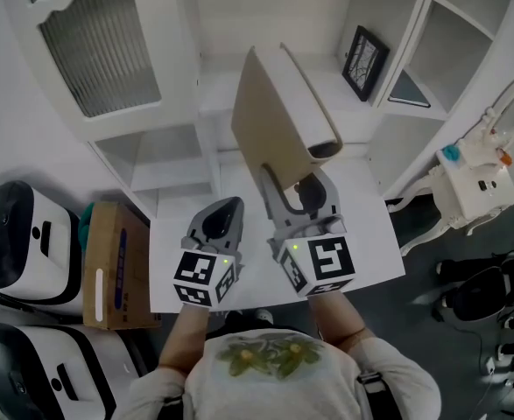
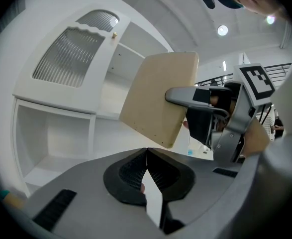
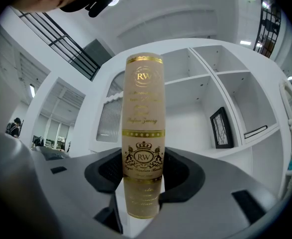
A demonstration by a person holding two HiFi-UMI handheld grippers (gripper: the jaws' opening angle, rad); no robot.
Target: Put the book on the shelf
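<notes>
Right gripper (image 1: 299, 186) clamps book (image 1: 274, 103), hiding lower covers.

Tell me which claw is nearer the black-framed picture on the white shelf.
Right. The right claw, gripping the beige gold-lettered book, is below-left of the black-framed picture; the shut left claw lies farther left and lower.

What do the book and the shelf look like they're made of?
Book: likely a hardcover, cloth or matte paper over board; beige, dull cover, gilt stamped lettering on the spine.
Shelf: probably painted wood or board; even white, smooth satin surface, no grain showing.
</notes>
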